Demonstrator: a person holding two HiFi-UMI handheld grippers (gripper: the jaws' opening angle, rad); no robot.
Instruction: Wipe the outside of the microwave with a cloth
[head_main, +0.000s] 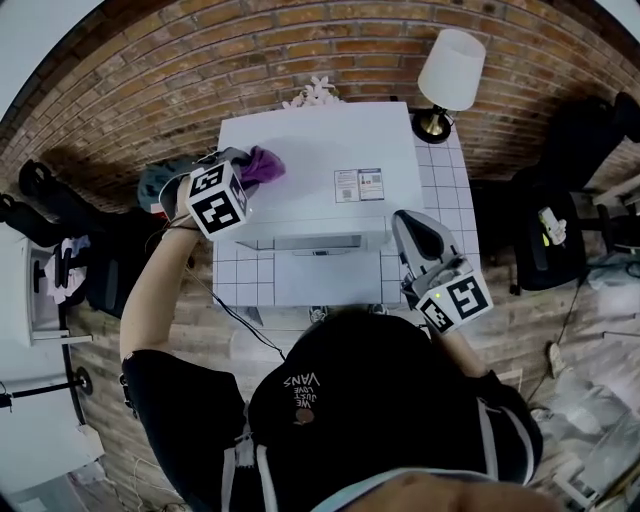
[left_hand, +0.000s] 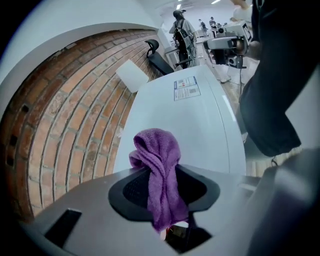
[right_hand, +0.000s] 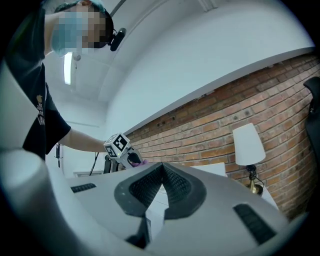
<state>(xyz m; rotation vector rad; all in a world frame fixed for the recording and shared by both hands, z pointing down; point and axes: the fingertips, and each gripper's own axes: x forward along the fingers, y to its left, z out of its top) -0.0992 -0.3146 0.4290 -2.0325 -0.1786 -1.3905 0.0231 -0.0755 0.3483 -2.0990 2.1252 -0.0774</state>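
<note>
While bunched between jaws, purple cloth (left_hand: 159, 150): soft, light, limp; grip mid-fold.
Left gripper (left_hand: 162, 175): clamped on cloth, microwave (left_hand: 200, 125) just ahead.
Right gripper (right_hand: 161, 169): pressed together, empty.

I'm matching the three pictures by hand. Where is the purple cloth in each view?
Head view: cloth upper left of centre, on the microwave's top.
Left gripper view: centre, clamped between the jaws.
Right gripper view: tiny purple speck left of centre.
Shared landmark: the brick wall.
</note>
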